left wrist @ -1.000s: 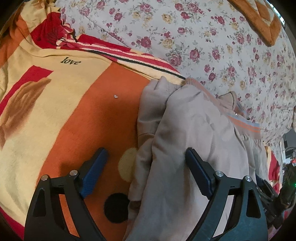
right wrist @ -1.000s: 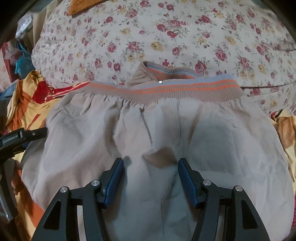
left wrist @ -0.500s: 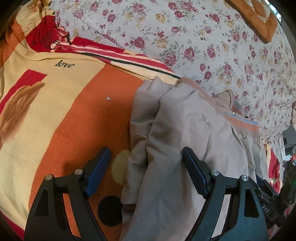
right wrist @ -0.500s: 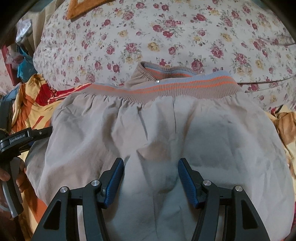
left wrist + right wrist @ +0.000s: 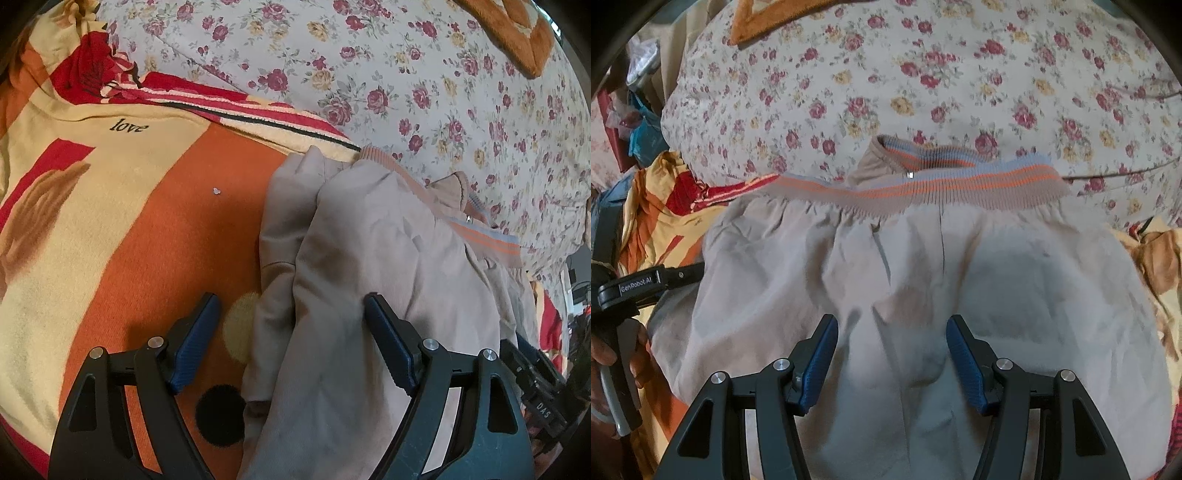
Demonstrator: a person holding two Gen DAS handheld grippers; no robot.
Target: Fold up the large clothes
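Beige jacket (image 5: 923, 280) lies folded on the orange blanket (image 5: 155, 229), its striped hem far, against the floral quilt (image 5: 886, 81); left tongs (image 5: 291, 343) gape wide over its left edge; right tongs (image 5: 892, 362) gape wide over its middle.

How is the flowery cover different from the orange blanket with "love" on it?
The flowery cover is pale with little red and yellow roses; the orange blanket has big orange, cream and red blocks. Only the blanket carries a word. The beige garment lies mostly on the blanket, its striped band reaching the cover. Both are soft bedding.

Dim soft indoor light, faint shadows, fisheye-warped dark corners, slight blur
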